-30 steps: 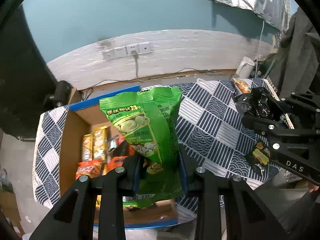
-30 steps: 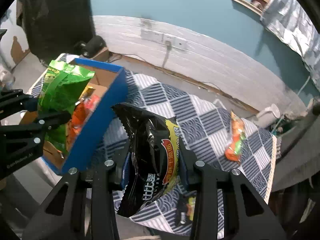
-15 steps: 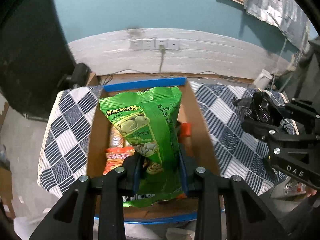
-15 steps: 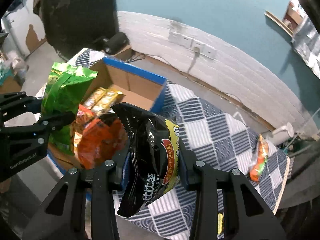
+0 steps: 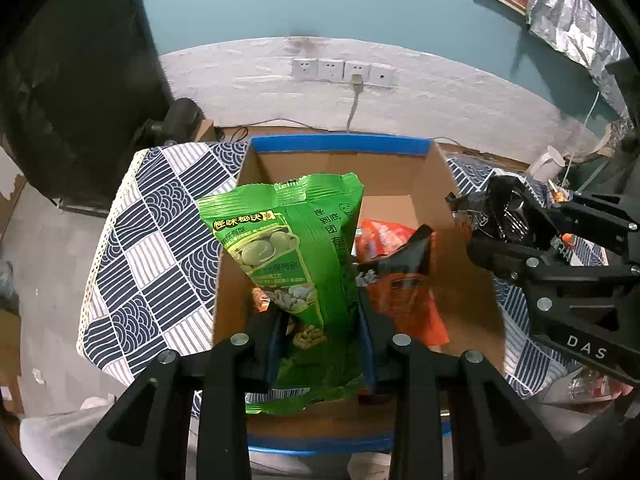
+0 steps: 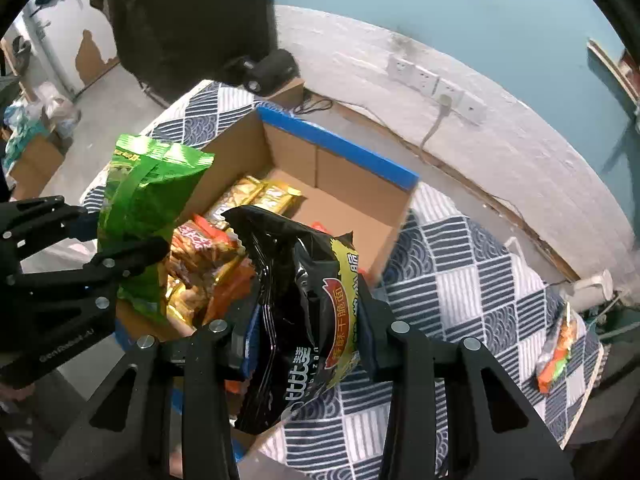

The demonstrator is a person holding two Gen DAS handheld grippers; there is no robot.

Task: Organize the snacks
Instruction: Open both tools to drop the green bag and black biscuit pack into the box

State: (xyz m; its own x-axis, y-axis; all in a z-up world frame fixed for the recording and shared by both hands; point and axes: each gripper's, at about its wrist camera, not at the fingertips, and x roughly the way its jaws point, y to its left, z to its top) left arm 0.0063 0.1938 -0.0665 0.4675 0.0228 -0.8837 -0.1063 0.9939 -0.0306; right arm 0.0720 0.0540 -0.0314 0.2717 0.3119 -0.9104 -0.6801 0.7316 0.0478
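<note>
My left gripper (image 5: 320, 340) is shut on a green snack bag (image 5: 288, 264) and holds it upright over the open cardboard box (image 5: 340, 145) with a blue rim. My right gripper (image 6: 308, 328) is shut on a black snack bag (image 6: 304, 304) above the box's near right corner. The box (image 6: 340, 146) holds gold packets (image 6: 256, 194) and orange snack bags (image 6: 204, 248). An orange bag (image 5: 400, 280) lies in the box beside the green one. The green bag and left gripper (image 6: 120, 252) show at left in the right wrist view; the right gripper (image 5: 504, 232) shows at right in the left wrist view.
The box sits on a table with a navy and white patterned cloth (image 6: 460, 264). An orange-green packet (image 6: 556, 356) lies near the table's far right edge. A white wall with sockets (image 5: 344, 72) stands behind. A dark object (image 6: 268, 68) sits past the far corner.
Both grippers have moved left over the box with their bags. The box now lies centred under the left gripper, and the black bag reaches over its corner.
</note>
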